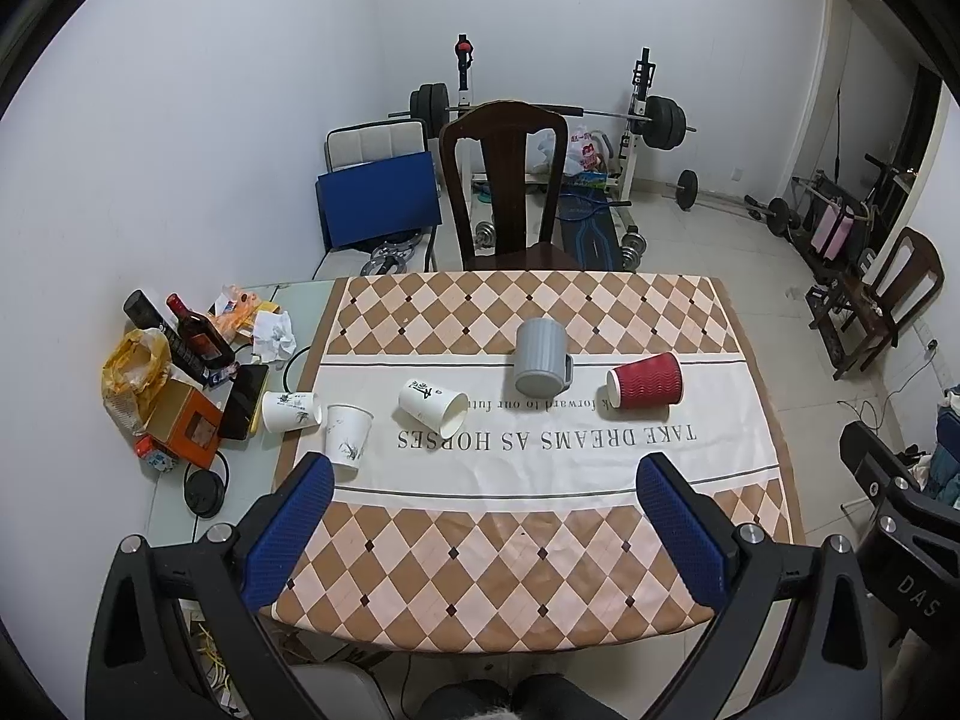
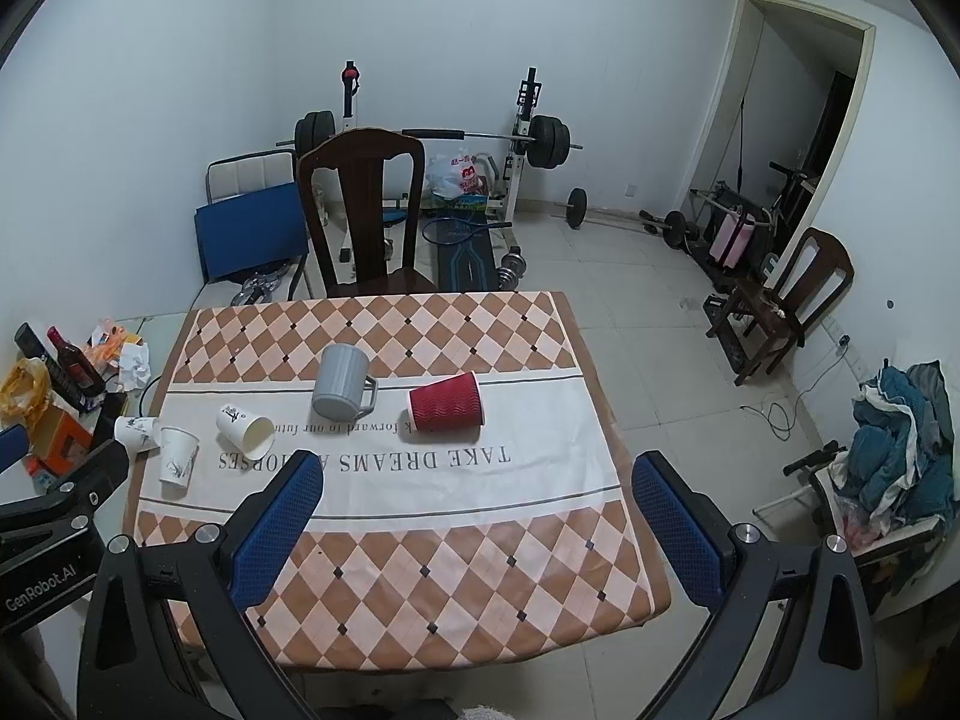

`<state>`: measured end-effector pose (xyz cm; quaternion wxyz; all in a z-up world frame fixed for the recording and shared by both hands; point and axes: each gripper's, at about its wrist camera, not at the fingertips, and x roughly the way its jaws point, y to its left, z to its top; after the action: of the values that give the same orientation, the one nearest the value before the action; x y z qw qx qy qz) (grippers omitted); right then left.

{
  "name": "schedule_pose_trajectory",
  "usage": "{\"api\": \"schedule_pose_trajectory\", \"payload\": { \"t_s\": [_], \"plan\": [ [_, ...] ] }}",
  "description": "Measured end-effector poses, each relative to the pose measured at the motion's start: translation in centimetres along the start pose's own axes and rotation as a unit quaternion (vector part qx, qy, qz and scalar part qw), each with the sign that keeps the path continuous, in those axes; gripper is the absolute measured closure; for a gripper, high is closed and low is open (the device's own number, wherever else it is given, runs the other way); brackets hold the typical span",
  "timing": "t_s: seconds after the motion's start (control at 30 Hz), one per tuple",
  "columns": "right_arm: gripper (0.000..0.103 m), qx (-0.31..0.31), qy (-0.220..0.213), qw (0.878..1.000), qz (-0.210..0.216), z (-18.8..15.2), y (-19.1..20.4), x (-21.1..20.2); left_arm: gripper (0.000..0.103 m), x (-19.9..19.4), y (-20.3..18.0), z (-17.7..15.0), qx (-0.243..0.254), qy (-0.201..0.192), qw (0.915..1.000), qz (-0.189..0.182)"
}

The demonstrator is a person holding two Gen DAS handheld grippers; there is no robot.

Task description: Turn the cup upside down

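On the checkered tablecloth (image 1: 528, 546) several cups lie in a row. A red ribbed paper cup (image 1: 645, 380) (image 2: 446, 402) lies on its side. A grey mug (image 1: 542, 357) (image 2: 342, 381) with a handle stands mouth down. A white paper cup (image 1: 433, 403) (image 2: 245, 428) lies on its side. Another white cup (image 1: 348, 435) (image 2: 178, 455) stands mouth down, and a third white cup (image 1: 290, 411) (image 2: 135, 432) lies at the cloth's left edge. My left gripper (image 1: 486, 468) is open and empty above the near table. My right gripper (image 2: 477, 465) is open and empty too.
Bottles, a bag, an orange box (image 1: 186, 429) and crumpled paper crowd the table's left end. A dark wooden chair (image 1: 504, 180) stands behind the table. A weight bench and barbell (image 1: 630, 114) are at the back wall. A second chair (image 2: 792, 294) is at the right.
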<state>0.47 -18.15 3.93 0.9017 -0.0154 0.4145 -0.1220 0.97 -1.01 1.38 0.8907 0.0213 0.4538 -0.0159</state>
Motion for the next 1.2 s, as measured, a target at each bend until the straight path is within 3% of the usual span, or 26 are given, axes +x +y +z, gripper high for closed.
{"api": "schedule_pose_trajectory", "payload": {
  "t_s": [1.2],
  "plan": [
    [0.000,-0.003,-0.005,1.000,-0.006,0.6,0.1,-0.2,0.000,-0.2,0.1,-0.5,0.000,-0.006,1.0000,-0.001]
  ]
}}
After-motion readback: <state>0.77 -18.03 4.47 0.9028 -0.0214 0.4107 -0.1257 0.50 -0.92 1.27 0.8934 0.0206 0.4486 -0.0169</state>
